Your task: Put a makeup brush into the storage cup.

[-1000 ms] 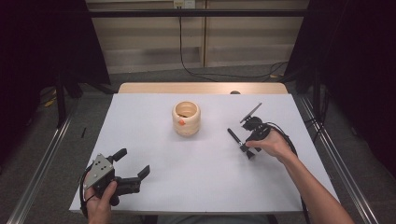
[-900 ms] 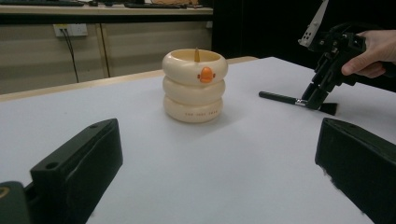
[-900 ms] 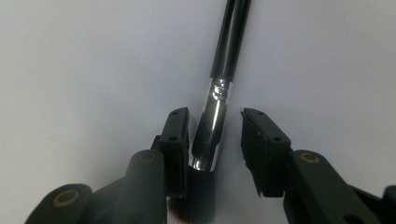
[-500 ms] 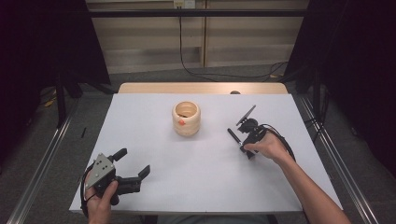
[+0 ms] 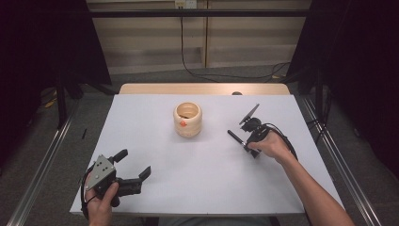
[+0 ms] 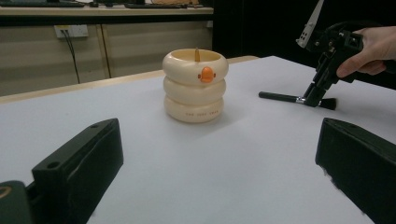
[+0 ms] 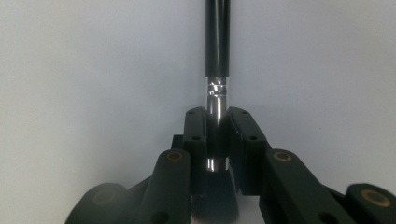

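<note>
While the right gripper point(image 5: 245, 143) points down at the white table point(image 5: 202, 179) on its right side, its jaws have just been closing and now pinch a black brush point(image 7: 217, 51) by the shiny metal collar between handle and bristles; in the right gripper view the two pads point(image 7: 195, 135) sit tight against either side of that collar, the dark handle runs straight away from them over the table, and the bristles fan out below the pads; the brush point(image 5: 235, 137) lies flat on the table in the high view, its handle end pointing towards the middle of the table and the hand point(image 5: 270, 146) folded over the gripper's body; the left gripper view shows the same brush point(image 6: 285, 97) level on the surface with the right gripper point(image 6: 317, 95) standing over its bristle end; a cream ringed pot point(image 5: 187, 120) with an orange mark on its side stands upright near the table's middle, apart from the brush and to its left; the left gripper point(image 5: 133, 170) rests near the front left corner, held in the left hand point(image 5: 101, 202), its jaws spread wide with nothing between them, well apart from both pot and brush.
</note>
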The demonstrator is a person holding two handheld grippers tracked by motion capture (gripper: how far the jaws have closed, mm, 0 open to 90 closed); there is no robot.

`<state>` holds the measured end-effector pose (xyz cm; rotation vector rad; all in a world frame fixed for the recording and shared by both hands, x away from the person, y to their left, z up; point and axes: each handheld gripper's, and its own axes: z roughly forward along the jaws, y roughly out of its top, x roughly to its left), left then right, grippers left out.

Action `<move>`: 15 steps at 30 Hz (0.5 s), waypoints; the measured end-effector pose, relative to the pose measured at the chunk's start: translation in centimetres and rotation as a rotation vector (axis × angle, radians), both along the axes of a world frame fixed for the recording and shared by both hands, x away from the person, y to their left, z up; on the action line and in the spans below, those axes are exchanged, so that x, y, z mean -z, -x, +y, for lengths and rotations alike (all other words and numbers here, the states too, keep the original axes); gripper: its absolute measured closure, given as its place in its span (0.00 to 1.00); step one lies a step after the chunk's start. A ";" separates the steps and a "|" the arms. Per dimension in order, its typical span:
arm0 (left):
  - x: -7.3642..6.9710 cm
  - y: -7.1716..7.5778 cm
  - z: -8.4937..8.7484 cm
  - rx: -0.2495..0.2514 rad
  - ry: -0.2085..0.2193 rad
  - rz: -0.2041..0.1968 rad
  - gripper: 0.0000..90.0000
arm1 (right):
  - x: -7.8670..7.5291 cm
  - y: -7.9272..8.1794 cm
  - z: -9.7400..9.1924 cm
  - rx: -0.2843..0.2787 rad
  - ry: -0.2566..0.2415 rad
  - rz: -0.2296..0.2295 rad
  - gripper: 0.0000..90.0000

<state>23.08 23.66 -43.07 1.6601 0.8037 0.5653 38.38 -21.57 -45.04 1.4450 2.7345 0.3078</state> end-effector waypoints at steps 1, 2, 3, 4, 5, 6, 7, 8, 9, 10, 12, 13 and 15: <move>0.0 0.0 0.0 0.001 0.000 0.000 0.01 | 0.0 -0.1 0.0 0.001 0.000 0.002 0.87; 0.0 0.0 0.0 0.001 0.000 -0.001 0.01 | 0.0 -0.1 0.0 0.006 -0.006 0.010 0.87; 0.0 0.0 0.0 0.001 0.003 -0.001 0.01 | 0.0 -0.1 -0.1 0.007 -0.007 0.012 0.87; 0.0 0.0 0.0 0.002 0.001 -0.001 0.01 | 0.0 -0.2 -0.2 0.006 -0.010 0.012 0.87; 0.0 0.0 0.0 0.004 0.001 0.000 0.01 | -0.1 -0.2 -0.2 0.006 -0.016 0.015 0.87; 0.0 0.0 0.1 0.004 0.002 0.000 0.01 | -0.1 -0.2 -0.3 0.011 -0.019 0.016 0.87; 0.0 0.0 0.1 0.005 0.002 0.001 0.01 | -0.1 -0.2 -0.3 0.011 -0.021 0.018 0.87; 0.0 0.0 0.1 0.004 0.001 0.000 0.01 | -0.1 -0.2 -0.4 0.007 -0.025 0.017 0.87; 0.0 0.0 0.1 0.005 0.000 -0.002 0.01 | -0.1 -0.1 -0.4 0.014 -0.027 0.021 0.87; 0.0 0.0 0.1 0.005 0.003 -0.002 0.01 | -0.2 -0.1 -0.5 0.015 -0.029 0.022 0.87; 0.0 0.0 0.1 0.004 0.011 -0.002 0.01 | -0.2 0.0 -0.8 0.015 -0.033 0.015 0.87; -0.1 0.0 0.1 0.004 0.011 -0.002 0.01 | -0.4 0.0 -0.9 0.018 -0.035 0.013 0.87; -0.1 0.0 0.1 0.004 0.015 -0.001 0.01 | -0.7 0.1 -1.3 0.025 -0.058 0.007 0.87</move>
